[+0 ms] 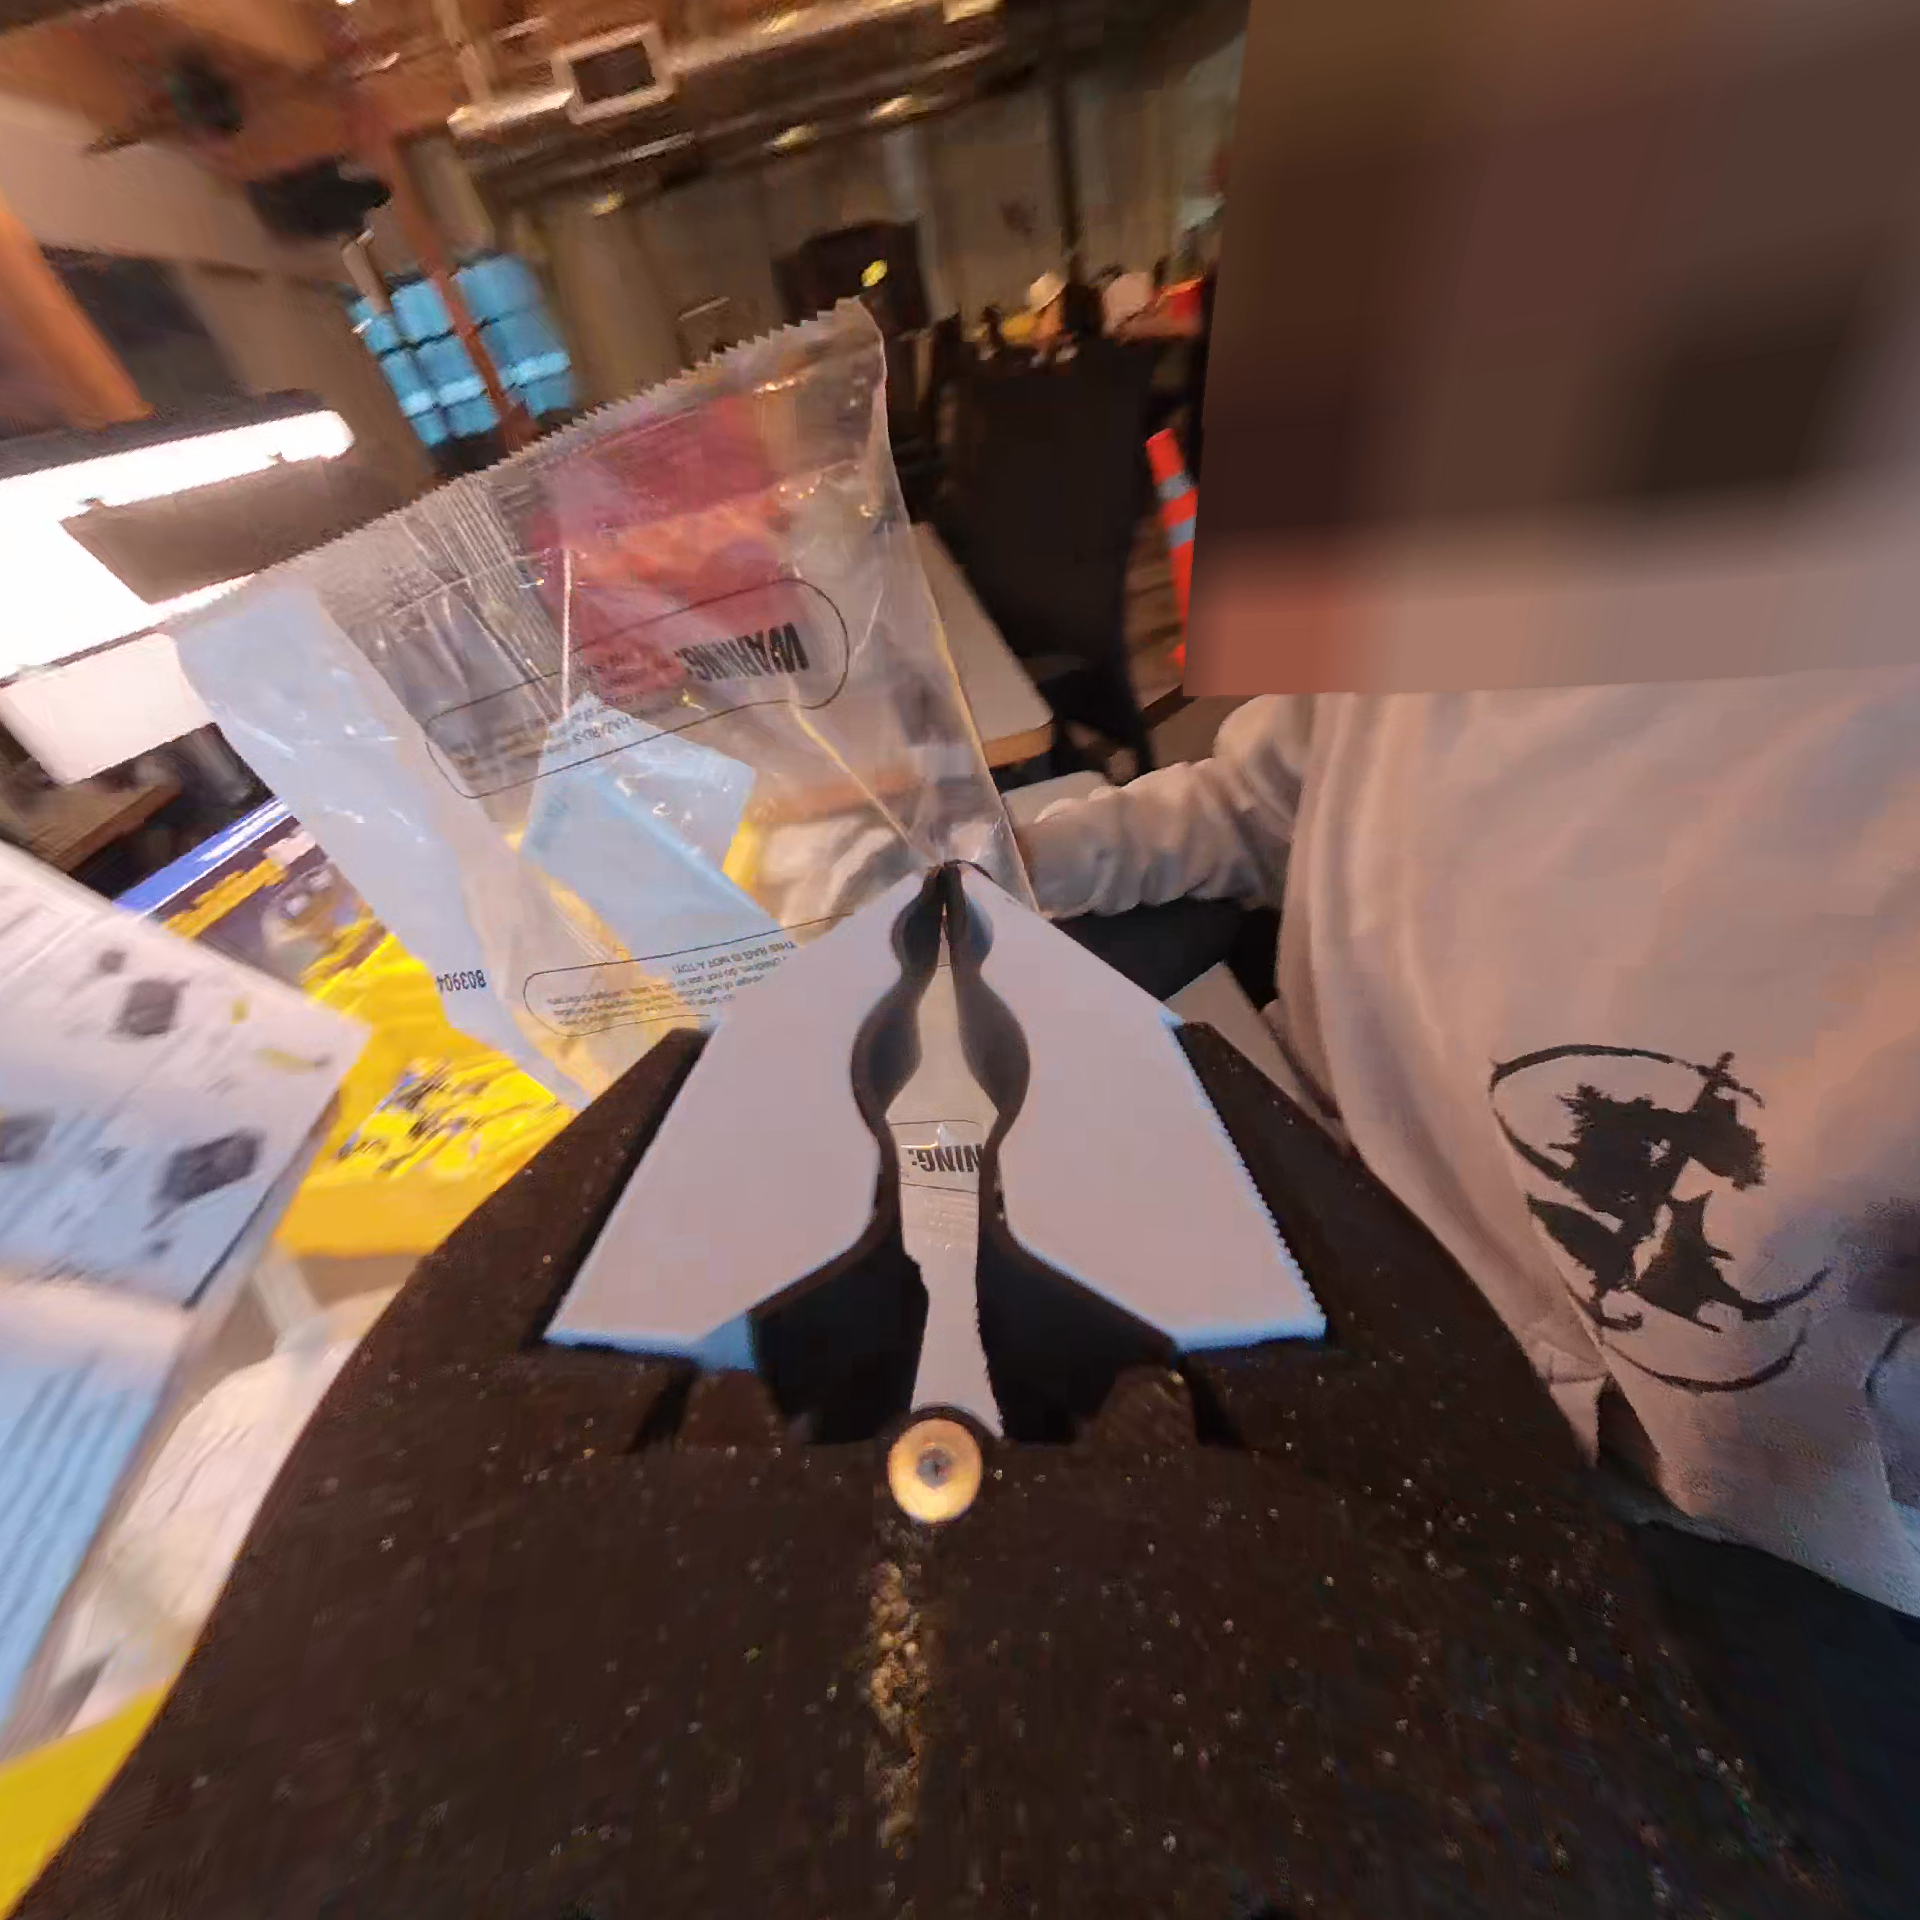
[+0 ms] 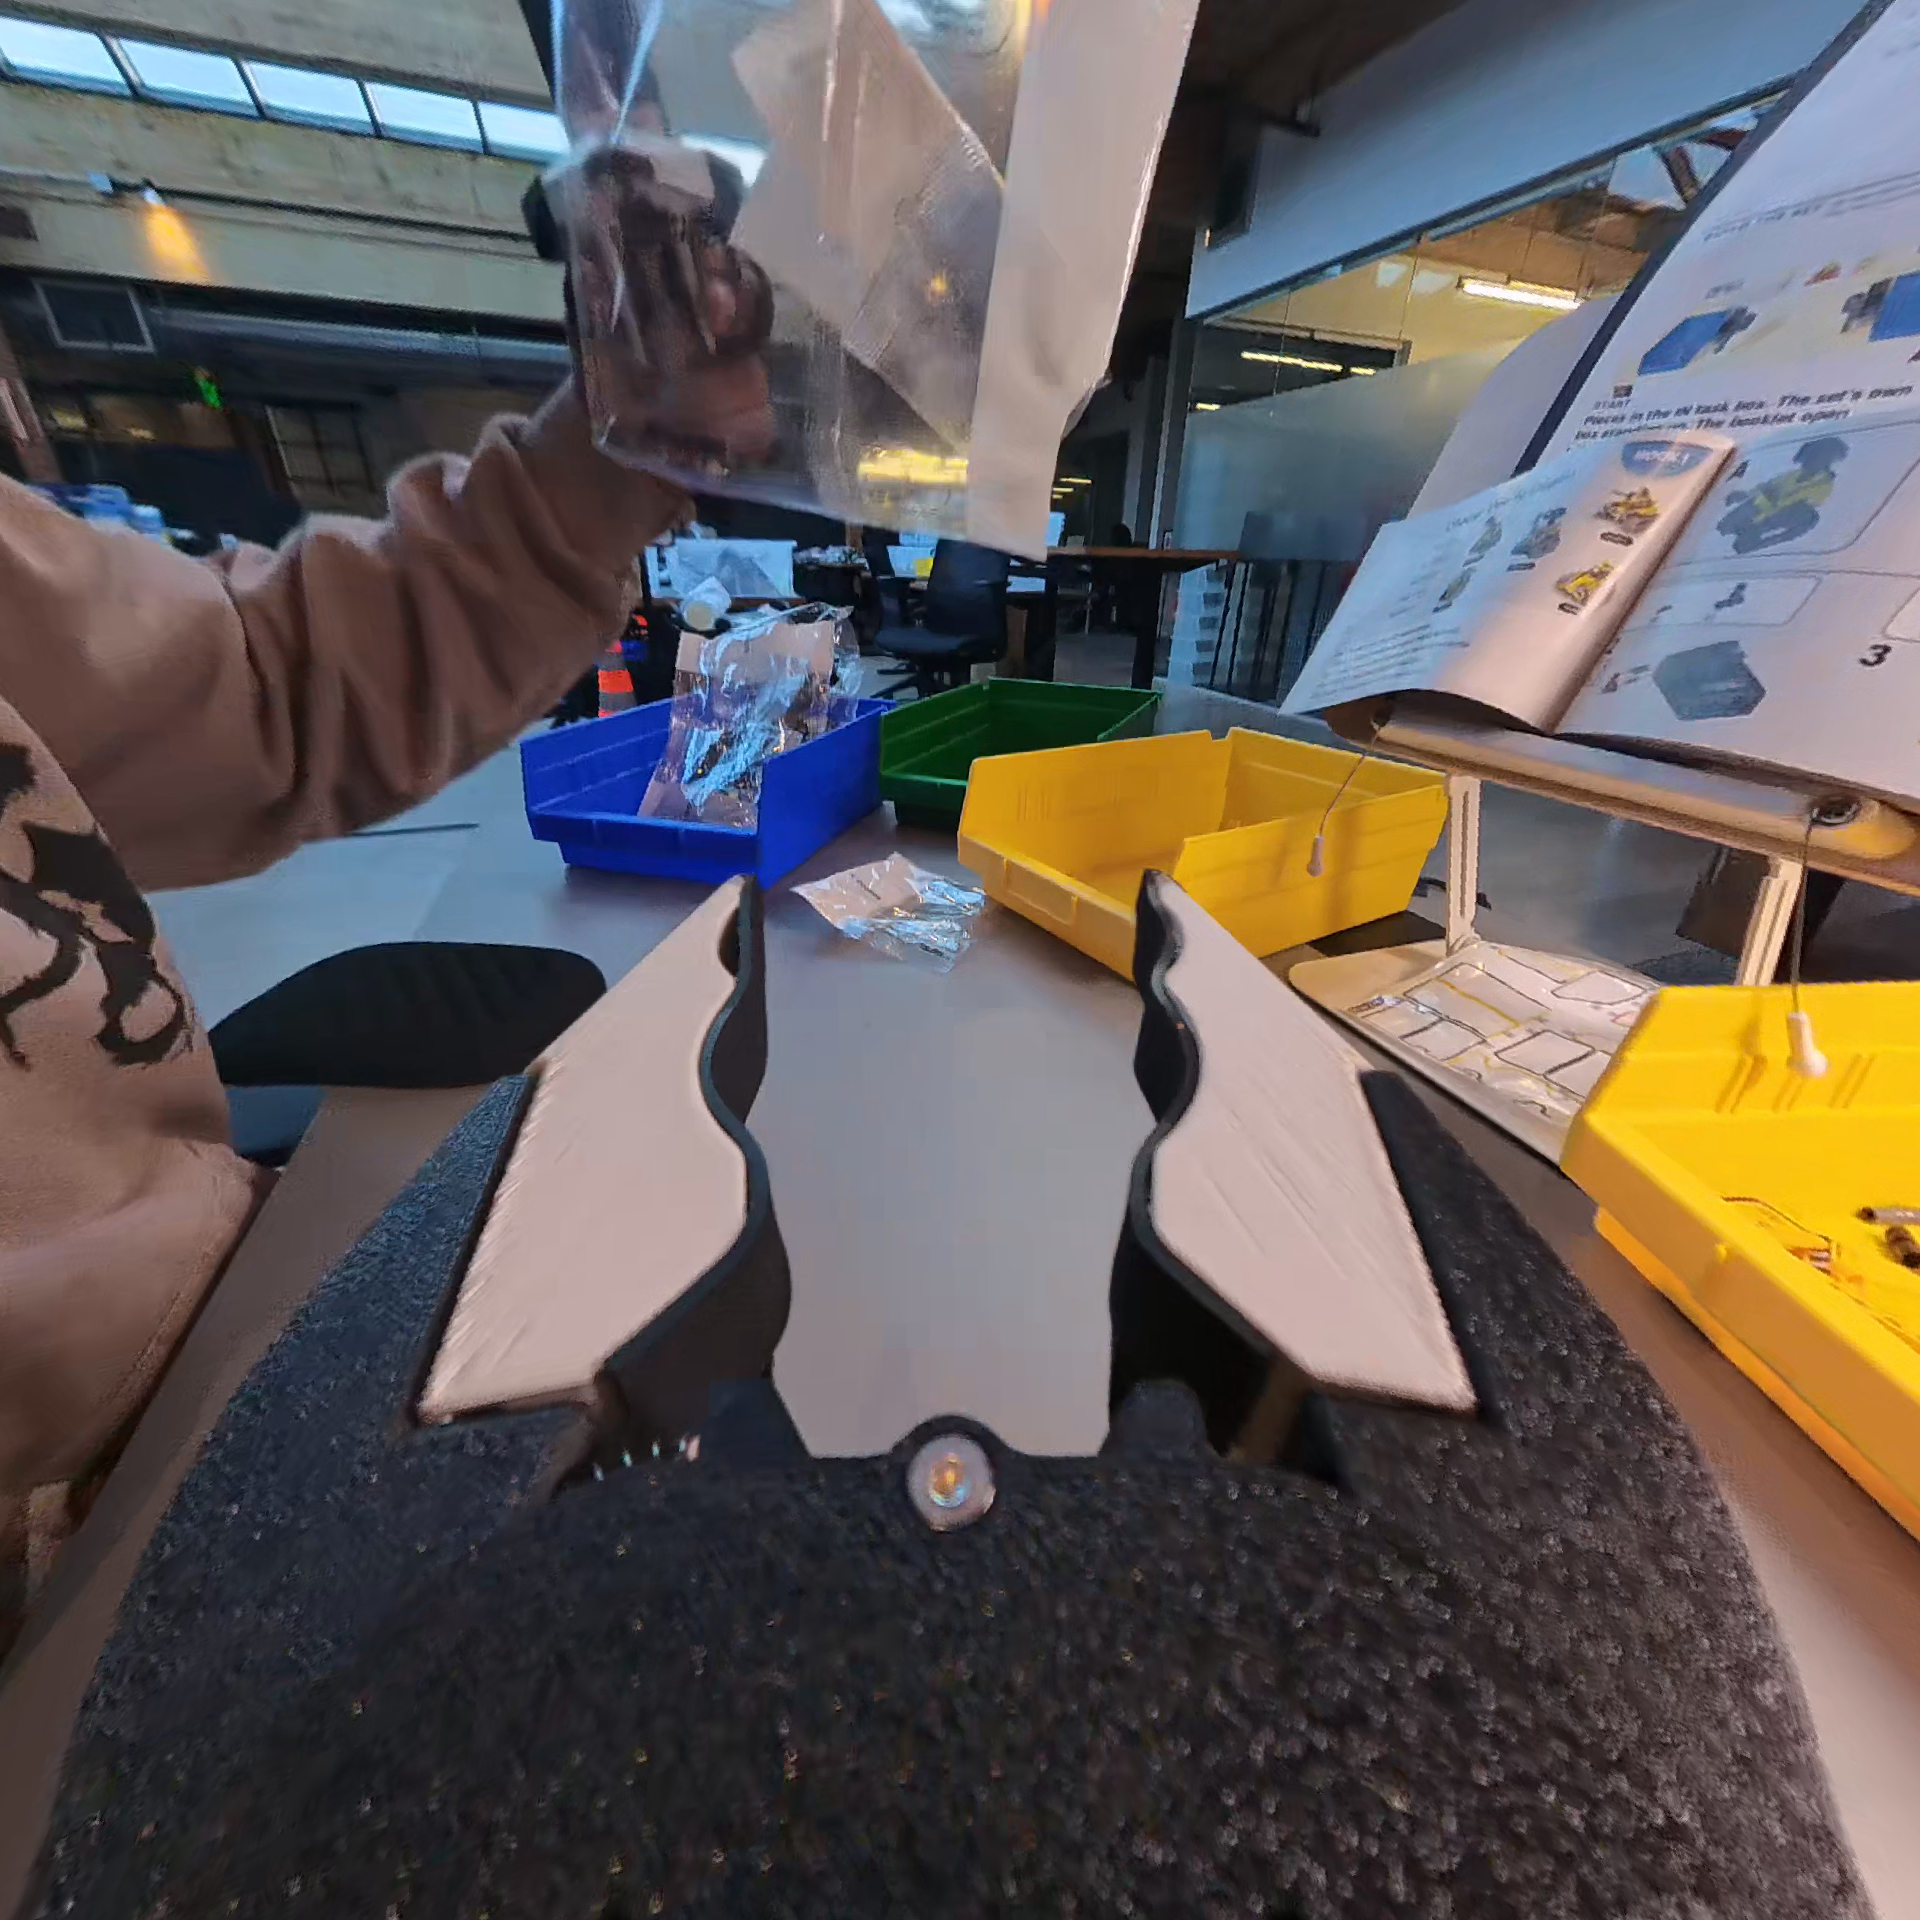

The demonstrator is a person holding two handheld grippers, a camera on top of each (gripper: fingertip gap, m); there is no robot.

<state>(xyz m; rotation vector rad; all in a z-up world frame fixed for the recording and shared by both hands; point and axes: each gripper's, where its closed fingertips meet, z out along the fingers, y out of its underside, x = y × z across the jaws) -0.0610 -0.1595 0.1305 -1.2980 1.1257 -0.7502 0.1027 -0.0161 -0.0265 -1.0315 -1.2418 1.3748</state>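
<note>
My left gripper [image 1: 948, 883] is shut on a corner of a clear plastic bag [image 1: 644, 665] with printed panels and a serrated top edge, and holds it up in the air. The same bag [image 2: 831, 260] hangs at the top of the right wrist view, in front of the person's hand. My right gripper [image 2: 945, 904] is open and empty, low over the grey table [image 2: 935, 1195]. A small crumpled clear bag [image 2: 894, 909] lies on the table just beyond its fingertips.
A blue bin [image 2: 707, 790] holds another clear bag. A green bin [image 2: 1008, 727] and a yellow bin [image 2: 1195, 831] stand behind. A yellow tray [image 2: 1756, 1195] sits at the right under an open instruction booklet [image 2: 1662, 561] on a stand. A person in a light sweatshirt [image 1: 1558, 987] sits close. Some 30 cm of space lies between my two pairs of fingers.
</note>
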